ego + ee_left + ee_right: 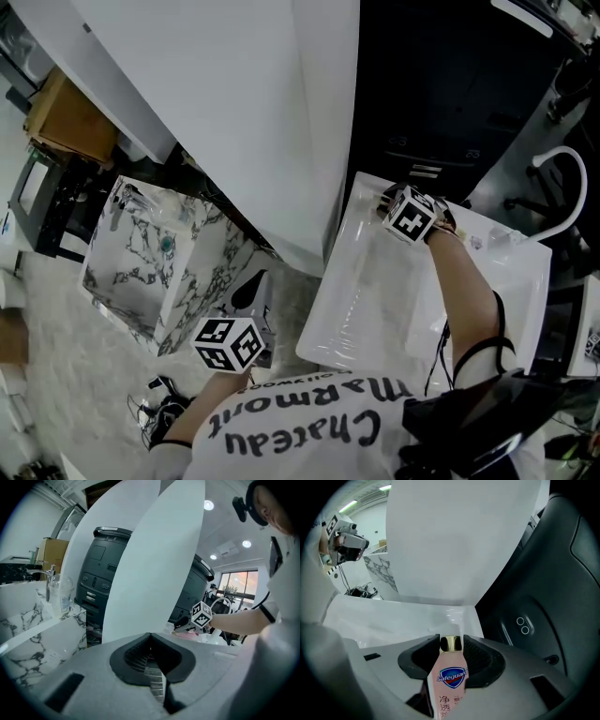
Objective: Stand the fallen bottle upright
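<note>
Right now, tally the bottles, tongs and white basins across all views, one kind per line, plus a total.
Bottles: 2, pink Safeguard bottle, clear bottle
Tongs: 2, left tongs, right tongs
White basin: 1
Total: 5

A blue shield logo reading "Safeguard" sits on the pink bottle (451,681), with Chinese characters just below the logo. "Chateau Marmont" is printed in black on the person's white shirt (309,427).

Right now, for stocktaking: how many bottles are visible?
2: a pink gold-capped bottle between the right tool's jaws, and a clear plastic bottle on the marble counter. Others may be hidden.
</note>
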A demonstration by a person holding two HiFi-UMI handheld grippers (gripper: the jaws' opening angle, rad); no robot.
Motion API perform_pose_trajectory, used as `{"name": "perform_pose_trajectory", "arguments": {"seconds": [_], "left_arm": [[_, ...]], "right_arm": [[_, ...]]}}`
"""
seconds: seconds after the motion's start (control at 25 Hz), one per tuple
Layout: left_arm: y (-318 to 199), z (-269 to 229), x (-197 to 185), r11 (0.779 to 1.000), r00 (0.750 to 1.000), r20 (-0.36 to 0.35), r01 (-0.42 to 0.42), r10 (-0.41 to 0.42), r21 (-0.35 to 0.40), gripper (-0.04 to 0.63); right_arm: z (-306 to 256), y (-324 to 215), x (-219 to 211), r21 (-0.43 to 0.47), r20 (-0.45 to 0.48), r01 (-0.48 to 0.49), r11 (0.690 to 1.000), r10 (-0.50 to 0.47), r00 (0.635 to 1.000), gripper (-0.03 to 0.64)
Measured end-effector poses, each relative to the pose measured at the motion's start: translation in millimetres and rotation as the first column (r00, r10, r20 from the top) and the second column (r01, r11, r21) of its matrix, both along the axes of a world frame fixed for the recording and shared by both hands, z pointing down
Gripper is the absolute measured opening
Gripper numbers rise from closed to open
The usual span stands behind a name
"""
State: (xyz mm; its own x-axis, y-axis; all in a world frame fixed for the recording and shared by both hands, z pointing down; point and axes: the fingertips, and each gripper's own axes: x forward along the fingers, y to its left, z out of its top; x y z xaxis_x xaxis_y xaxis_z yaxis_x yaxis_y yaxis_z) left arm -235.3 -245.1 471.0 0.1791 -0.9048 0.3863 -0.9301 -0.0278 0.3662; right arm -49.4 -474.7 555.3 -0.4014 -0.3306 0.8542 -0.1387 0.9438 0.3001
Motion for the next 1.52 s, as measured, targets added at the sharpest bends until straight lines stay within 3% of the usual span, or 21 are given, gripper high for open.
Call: {"name": "perform_pose_trajectory", "arguments": {"seconds": [0.16, 0.72, 1.16, 1.52], "left_arm": [[0, 2, 0, 1.000, 1.000, -0.002, 0.002, -0.002, -0.006, 0.014], [6, 5, -5, 1.000, 1.000, -0.006, 0.019, -0.019, -0.016, 0.014], [15, 14, -4, 0.998, 0.998, -0.046, 0.040, -0.042, -0.042, 0.014], [20, 3, -10, 0.997, 0.997, -0.033, 0.071, -0.072, -0.022, 0.014]], "right_arm": [[2, -1, -5, 0.018, -0.043, 0.046, 0.999, -0.046, 0.998, 0.150], [18, -16, -7, -0.091, -0.068, -0.053, 0.994, 0.047, 0.997, 0.156], [21, -17, -12, -0.030, -0.082, -0.073, 0.997, 0.070, 0.994, 0.175], [15, -17, -11, -0.010, -0.033, -0.080, 0.997, 0.080, 0.996, 0.175]]}}
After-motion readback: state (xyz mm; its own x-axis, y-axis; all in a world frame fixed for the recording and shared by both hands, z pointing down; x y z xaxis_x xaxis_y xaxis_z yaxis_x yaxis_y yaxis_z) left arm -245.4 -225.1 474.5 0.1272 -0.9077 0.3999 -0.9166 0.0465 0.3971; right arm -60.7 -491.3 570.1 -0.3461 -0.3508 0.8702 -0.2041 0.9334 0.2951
